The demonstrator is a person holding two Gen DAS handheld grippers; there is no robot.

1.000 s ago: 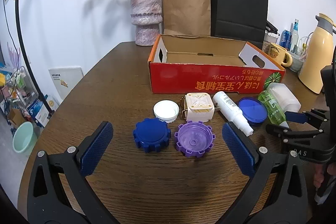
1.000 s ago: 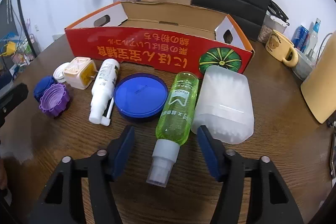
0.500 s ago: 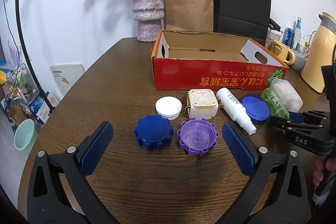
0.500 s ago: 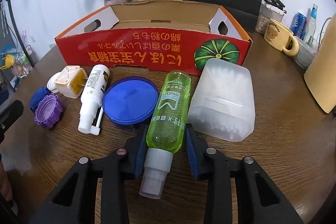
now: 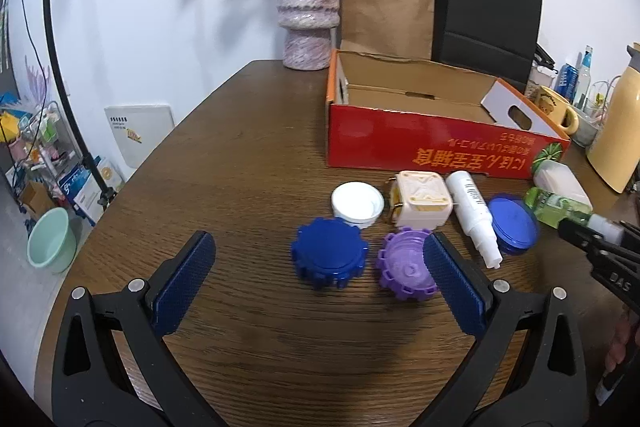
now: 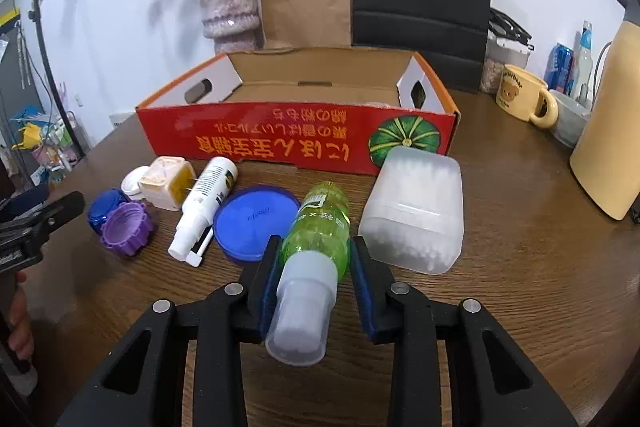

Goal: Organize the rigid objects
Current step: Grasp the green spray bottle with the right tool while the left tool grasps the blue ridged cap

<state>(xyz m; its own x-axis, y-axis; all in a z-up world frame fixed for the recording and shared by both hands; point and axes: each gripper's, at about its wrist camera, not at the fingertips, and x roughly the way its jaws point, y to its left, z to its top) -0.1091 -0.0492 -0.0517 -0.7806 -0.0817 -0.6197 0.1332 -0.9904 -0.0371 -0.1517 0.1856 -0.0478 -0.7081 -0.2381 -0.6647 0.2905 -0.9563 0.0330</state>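
The translucent green plastic spray bottle [image 6: 320, 223] with a frosted clear cap is clamped near its neck between the blue pads of the right gripper [image 6: 316, 291], cap end toward the camera and raised, its far end low between the round blue plastic lid [image 6: 252, 217] on its left and the frosted white plastic container of cotton swabs [image 6: 416, 211] on its right. To do this step well, I would lift it straight up before carrying it, so the body clears both neighbours, then take it over the near red wall of the open cardboard box [image 6: 260, 143] and lay it flat inside. The bottle is slim and smooth, so a firm, level hold matters. The left gripper [image 5: 316, 279] hovers wide open and empty, near the dark blue toothed cap [image 5: 328, 253] and the purple toothed cap [image 5: 404, 267].
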